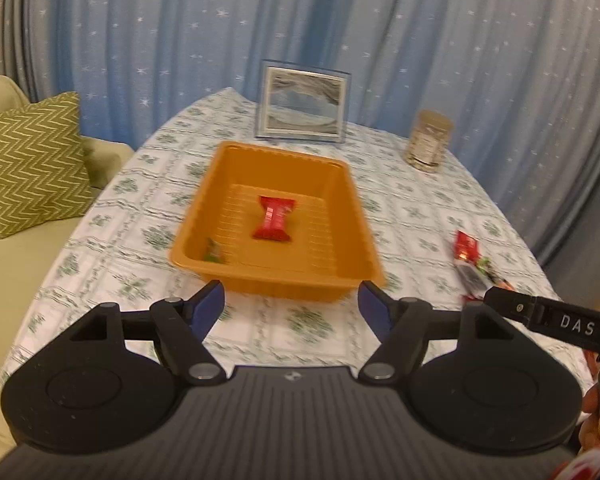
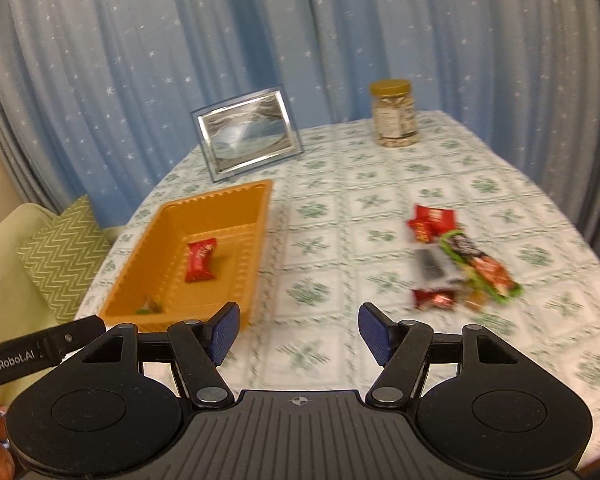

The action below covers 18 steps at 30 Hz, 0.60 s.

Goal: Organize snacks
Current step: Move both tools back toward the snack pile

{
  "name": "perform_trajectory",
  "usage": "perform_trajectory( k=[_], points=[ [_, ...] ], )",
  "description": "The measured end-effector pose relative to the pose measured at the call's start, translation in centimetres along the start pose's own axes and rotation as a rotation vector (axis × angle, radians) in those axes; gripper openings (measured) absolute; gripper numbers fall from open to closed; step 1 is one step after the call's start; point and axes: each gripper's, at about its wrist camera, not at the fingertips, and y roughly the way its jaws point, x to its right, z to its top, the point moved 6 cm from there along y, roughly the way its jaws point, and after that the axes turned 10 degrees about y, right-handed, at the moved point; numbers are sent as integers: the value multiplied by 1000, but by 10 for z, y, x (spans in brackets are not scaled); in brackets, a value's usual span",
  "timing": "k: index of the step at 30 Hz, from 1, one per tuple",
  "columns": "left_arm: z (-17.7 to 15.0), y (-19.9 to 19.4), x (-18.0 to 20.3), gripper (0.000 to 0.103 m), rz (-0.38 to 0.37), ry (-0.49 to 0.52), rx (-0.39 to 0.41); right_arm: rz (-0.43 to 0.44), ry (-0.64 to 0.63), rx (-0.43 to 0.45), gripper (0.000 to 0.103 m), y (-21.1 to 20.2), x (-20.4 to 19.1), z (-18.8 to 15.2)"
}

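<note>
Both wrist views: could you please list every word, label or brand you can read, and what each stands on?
"DAS": right gripper's side, seen in the left wrist view.
"GenRobot.AI": left gripper's side, seen in the right wrist view.
Jar label: too small and blurred.
Snack wrappers: blurred, unreadable.

One orange tray (image 2: 140,256) — two snacks inside; one jar (image 2: 394,114), one picture frame (image 2: 246,132).

Left gripper (image 1: 291,306) and right gripper (image 2: 299,330) both tilt downward (jaws apart, nothing between them).
</note>
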Motion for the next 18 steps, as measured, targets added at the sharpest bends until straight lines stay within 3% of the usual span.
perform_trajectory(
  k=[8, 18],
  points=[
    [-7, -16, 47, 79, -79, 30, 7, -48, 29, 31, 66, -38, 33, -3],
    [-13, -22, 87, 80, -149, 73, -11, -95, 80, 69, 66, -69, 72, -1]
  ],
)
